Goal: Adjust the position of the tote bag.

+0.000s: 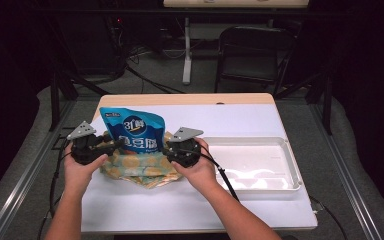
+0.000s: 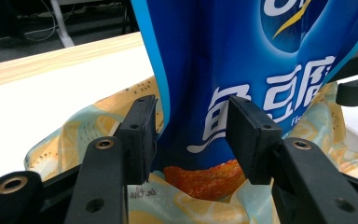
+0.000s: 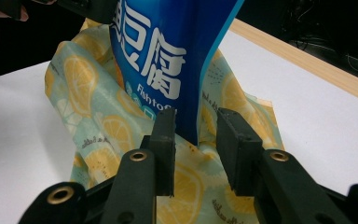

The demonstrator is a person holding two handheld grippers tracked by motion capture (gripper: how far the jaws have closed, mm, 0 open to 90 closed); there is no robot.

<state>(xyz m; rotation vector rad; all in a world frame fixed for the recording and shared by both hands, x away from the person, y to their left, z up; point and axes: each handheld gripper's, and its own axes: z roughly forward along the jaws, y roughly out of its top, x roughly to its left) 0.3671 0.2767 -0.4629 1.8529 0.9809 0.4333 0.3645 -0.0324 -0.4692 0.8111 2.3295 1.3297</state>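
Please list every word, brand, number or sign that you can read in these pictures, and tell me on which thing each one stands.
"Fishtofu": small white Latin letters on the blue bag, right gripper view.
"魚豆腐": large white characters on the same bag, partly cut off in both gripper views.
"3" and one character, in the round emblem near the bag's top, high view: the character is blurred.
Small cursive writing on the lemon-print cloth: too small to read.

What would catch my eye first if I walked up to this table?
Most likely the bright blue snack bag standing upright left of the table's middle, on a crumpled cloth printed with lemon slices. A person's two hand-held grippers, left gripper and right gripper, flank the bag, each with one of its edges between its jaws. To the right lies a white tray.
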